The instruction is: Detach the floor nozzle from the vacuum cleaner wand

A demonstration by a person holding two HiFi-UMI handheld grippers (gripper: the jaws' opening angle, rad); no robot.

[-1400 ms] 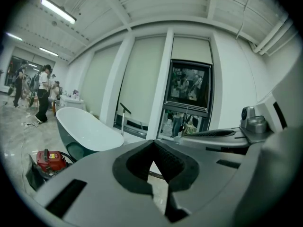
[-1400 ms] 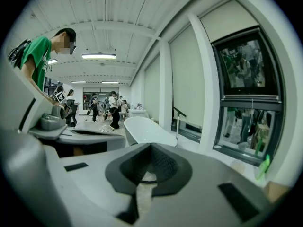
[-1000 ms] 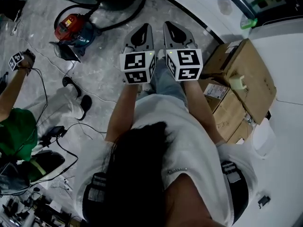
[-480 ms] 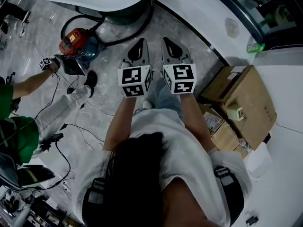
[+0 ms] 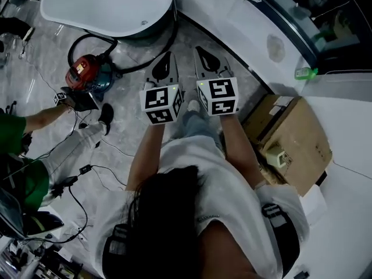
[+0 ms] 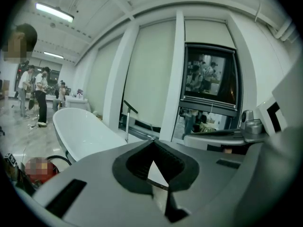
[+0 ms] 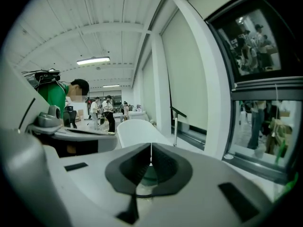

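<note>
down on the floor (image 5: 125, 124) at the left, a person in green (image 5: 14, 141) reaches toward the red vacuum cleaner (image 5: 86, 74), which sits just below the white bathtub (image 5: 104, 7). well apart to its right, the left hand-held gripper (image 5: 167, 60) and right hand-held gripper (image 5: 203, 56) hover side by side, both fully closed and empty. a cardboard box (image 5: 299, 135) lies farthest right.

Grey marbled floor (image 5: 35, 63); a white bathtub (image 5: 107, 7) stands far left, cardboard boxes (image 5: 299, 135) near right, pale blinds (image 6: 151, 74) beyond, strip lights (image 6: 54, 12) on the ceiling
</note>
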